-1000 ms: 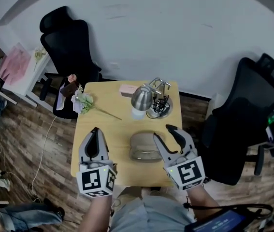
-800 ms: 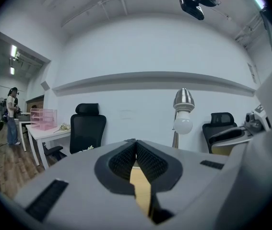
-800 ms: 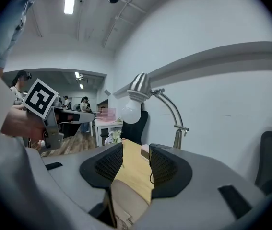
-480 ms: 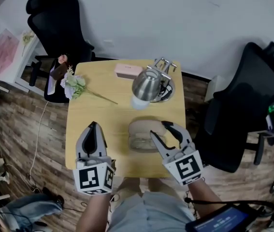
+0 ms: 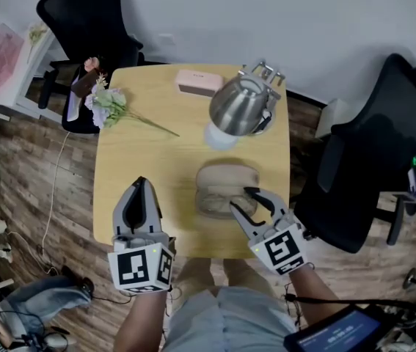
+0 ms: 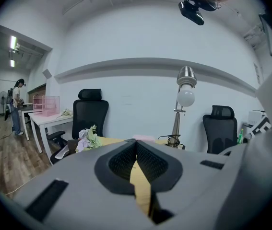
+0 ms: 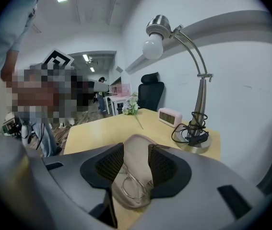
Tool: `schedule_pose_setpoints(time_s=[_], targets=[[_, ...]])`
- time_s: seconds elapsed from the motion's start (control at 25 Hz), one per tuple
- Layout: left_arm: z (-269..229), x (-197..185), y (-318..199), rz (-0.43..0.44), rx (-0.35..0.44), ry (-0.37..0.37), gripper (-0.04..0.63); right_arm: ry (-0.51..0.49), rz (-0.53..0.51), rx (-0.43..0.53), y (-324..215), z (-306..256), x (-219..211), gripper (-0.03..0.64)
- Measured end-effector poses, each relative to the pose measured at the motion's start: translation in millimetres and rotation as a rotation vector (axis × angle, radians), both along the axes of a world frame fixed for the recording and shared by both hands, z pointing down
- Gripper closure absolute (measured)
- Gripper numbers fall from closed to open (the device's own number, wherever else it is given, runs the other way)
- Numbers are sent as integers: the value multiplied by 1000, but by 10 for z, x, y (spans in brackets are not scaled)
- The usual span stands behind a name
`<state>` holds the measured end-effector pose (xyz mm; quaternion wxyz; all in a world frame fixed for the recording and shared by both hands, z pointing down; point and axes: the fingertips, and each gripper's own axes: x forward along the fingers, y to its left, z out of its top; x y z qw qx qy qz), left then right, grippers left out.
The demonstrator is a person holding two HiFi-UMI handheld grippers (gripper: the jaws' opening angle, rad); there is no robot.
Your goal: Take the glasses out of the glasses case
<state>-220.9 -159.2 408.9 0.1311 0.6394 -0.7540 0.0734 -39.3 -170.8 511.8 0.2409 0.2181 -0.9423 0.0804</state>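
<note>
My left gripper [image 5: 139, 187] is over the near left of the wooden table [image 5: 145, 152], jaws together. My right gripper [image 5: 242, 200] is over the near end of the beige glasses case [image 5: 221, 180]. Its jaws are apart, have just been closing a little, and have the case's edge between them. Farther back are a silver lamp [image 5: 238, 105], a pink clock [image 5: 199, 81] and a flower sprig [image 5: 107, 101].

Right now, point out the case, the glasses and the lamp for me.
case [image 5: 226, 179]: head view, on the tan shell, far half.
glasses [image 7: 132, 186]: right gripper view, on a lens inside the wire rim.
lamp [image 5: 238, 107]: head view, on the metal shade.
</note>
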Motion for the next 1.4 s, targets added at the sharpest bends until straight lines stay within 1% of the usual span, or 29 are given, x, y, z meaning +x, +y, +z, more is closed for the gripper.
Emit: schedule_pose_setpoints(time_s=[0.36, 0.72, 1.4], targets=[[221, -12, 65, -12, -35, 14, 589, 105, -63, -37, 176, 455, 27, 445], [292, -18, 74, -17, -48, 19, 589, 127, -62, -58, 166, 592, 2, 459], [298, -51, 91, -17, -55, 16, 589, 222, -80, -107, 249, 852, 59, 529]])
